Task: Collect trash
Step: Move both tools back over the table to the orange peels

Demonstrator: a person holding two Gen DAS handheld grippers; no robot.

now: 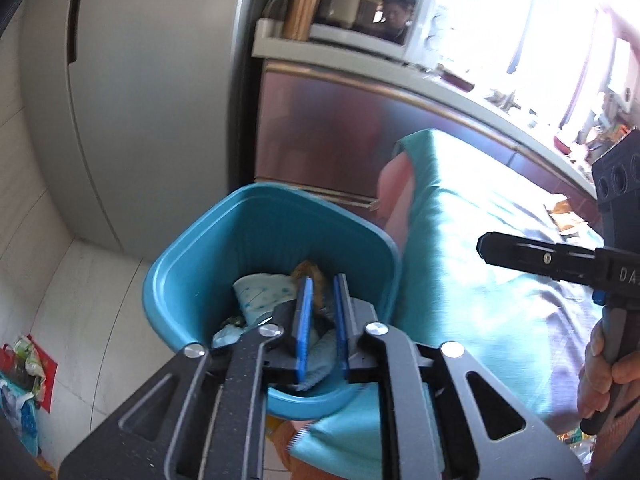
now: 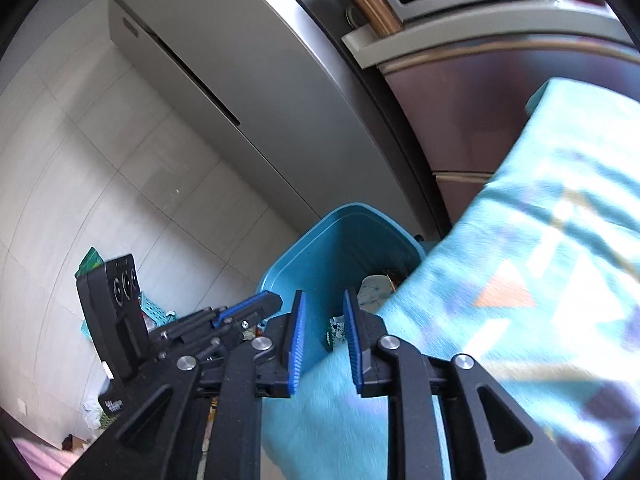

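A teal bin (image 1: 180, 280) stands on the floor beside the cloth-covered table, and its rim (image 2: 320, 248) also shows in the right wrist view. Inside lie a pale blue-patterned wrapper (image 1: 260, 292), a brown scrap (image 1: 308, 270) and other crumpled trash (image 2: 372, 284). My left gripper (image 1: 324, 280) hangs over the bin's mouth, its blue pads slightly apart with nothing between them. My right gripper (image 2: 324, 296) is over the table's edge next to the bin, also open and empty. A hand (image 1: 604, 364) grips its handle.
A teal patterned cloth (image 1: 480, 220) covers the table to the right of the bin. Behind stand a grey fridge (image 1: 140, 100), a brown cabinet (image 1: 320, 128) and a microwave (image 1: 360, 12). Bags and wrappers (image 1: 24, 372) and a teal basket (image 2: 152, 308) lie on the tiled floor.
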